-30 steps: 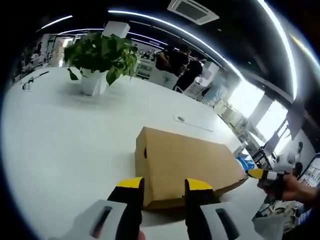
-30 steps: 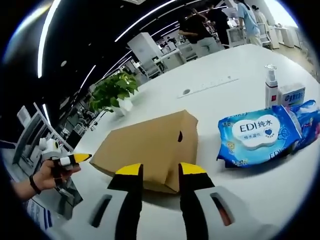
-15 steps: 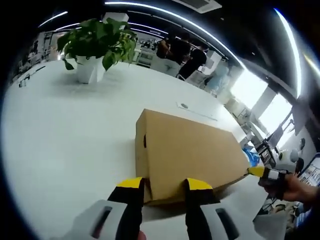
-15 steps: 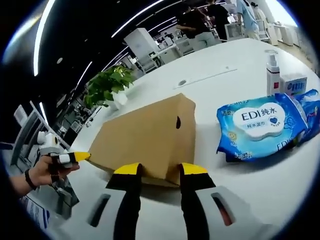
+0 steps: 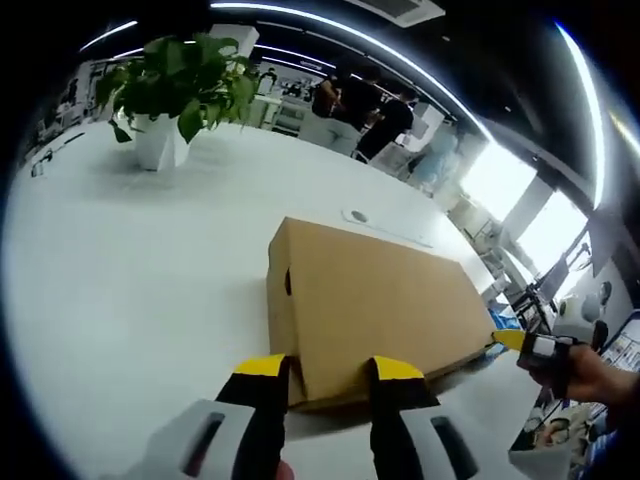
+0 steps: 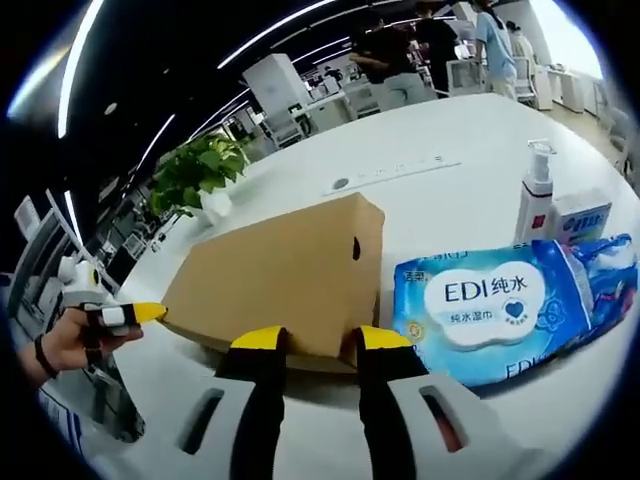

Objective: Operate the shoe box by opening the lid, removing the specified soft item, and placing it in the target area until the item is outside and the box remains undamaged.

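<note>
Two grippers, left (image 5: 330, 368) and right (image 6: 320, 340), hold yellow-tipped fingers apart at opposite ends of the closed brown cardboard shoe box (image 5: 375, 300).

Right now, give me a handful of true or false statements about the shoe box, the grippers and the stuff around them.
1. The shoe box has its lid lifted fully off. False: the lid sits closed on the box.
2. A blue wet wipes pack lies on the table beside the box. True.
3. The right gripper is shut on the wipes pack. False: its jaws stand apart at the near edge of the box.
4. A potted plant stands on the white table beyond the box. True.
5. The left gripper is at the box edge with its jaws apart. True.
6. A pump bottle lies tipped over on the box. False: it stands upright on the table.
</note>
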{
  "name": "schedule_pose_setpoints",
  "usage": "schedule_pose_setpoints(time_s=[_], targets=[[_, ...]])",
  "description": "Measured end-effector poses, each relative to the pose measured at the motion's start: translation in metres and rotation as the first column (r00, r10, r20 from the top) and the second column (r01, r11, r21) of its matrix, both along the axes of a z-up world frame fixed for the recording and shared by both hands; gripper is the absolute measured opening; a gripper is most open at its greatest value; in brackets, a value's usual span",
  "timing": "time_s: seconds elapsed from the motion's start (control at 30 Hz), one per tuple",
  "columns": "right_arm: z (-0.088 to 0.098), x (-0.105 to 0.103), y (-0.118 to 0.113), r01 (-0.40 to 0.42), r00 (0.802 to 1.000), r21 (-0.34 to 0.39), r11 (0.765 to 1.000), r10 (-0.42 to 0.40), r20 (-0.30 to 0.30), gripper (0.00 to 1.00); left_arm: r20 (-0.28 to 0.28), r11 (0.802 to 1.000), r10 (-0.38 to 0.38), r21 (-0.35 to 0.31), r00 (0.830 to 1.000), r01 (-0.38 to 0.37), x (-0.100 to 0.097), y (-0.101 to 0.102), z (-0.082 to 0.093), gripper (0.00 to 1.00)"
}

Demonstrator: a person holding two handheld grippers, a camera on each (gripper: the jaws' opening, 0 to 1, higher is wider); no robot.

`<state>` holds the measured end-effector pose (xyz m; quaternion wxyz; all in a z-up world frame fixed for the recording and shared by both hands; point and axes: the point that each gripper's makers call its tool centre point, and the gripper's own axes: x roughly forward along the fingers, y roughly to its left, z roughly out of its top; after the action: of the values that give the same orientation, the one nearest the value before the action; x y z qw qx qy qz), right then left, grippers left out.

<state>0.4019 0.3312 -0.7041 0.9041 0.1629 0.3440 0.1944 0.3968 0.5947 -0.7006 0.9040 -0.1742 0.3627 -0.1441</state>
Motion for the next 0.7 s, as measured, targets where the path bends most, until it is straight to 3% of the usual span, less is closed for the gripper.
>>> schedule_pose_setpoints(time_s=[0.53,0.63,0.7], targets=[[0.003,-0.003,0.000,0.010,1.000,-0.006,1.000,-0.010,-0.006,0.25,-0.003,1.000,-0.011,-0.004,1.000,0.011,-0.003,-0.002,0.001,0.31],[0.005,-0.015,-0.004,-0.019,1.000,-0.008,1.000,0.019,-0.014,0.24,0.017,1.000,-0.012,0.004,1.000,0.012,-0.009,0.001,0.005,0.28],[0.010,-0.021,-0.013,-0.028,0.999,-0.051,0.998,0.030,0.032,0.28,0.038,1.000,-0.022,0.000,0.999,0.022,-0.018,0.002,0.008,0.30]])
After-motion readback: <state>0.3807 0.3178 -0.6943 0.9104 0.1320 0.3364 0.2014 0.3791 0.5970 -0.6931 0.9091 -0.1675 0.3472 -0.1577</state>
